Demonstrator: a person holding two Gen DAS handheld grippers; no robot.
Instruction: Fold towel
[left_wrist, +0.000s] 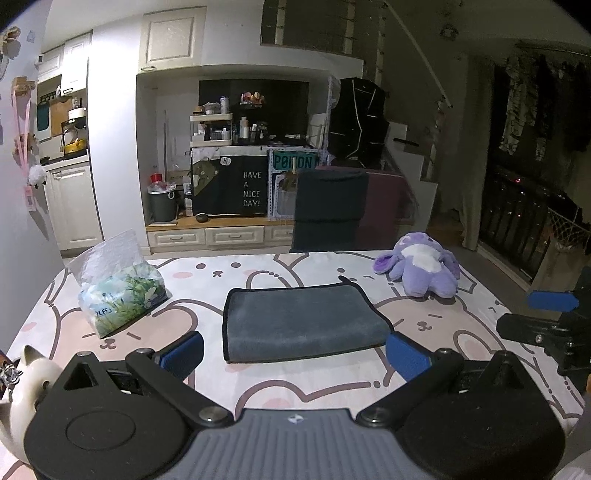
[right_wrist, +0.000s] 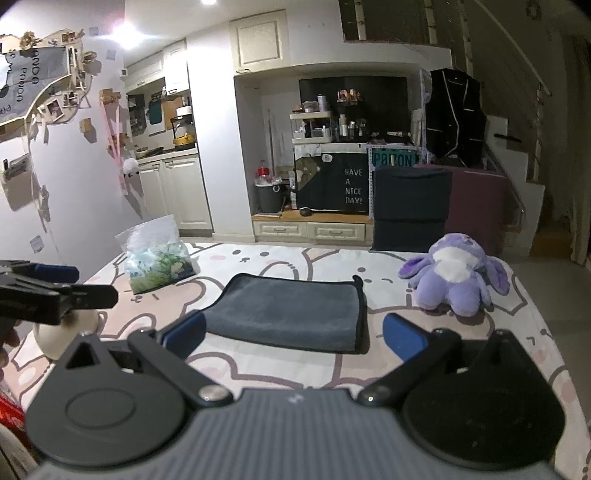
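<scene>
— Where is the grey towel (left_wrist: 301, 321) lying?
— Folded flat on the bench's bunny-print cloth (left_wrist: 303, 380), between tissue pack (left_wrist: 120, 291) and purple plush (left_wrist: 421, 267).
— The claws?
— Left claw (left_wrist: 295, 352) and right claw (right_wrist: 293, 334) are hovering released, seemingly just short of it.

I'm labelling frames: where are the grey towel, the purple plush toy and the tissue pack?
grey towel (left_wrist: 304, 321), left wrist view, middle of top layer.
purple plush toy (right_wrist: 456, 275), right wrist view, white belly.
tissue pack (left_wrist: 122, 299), left wrist view, printed side.

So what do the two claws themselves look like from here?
Both match: the left claw and right claw have blue pads on black linkage arms, round black pivot housings, silver pivot bolts, and a ribbed grey body with a small logo. No cables or sleeves show.
</scene>
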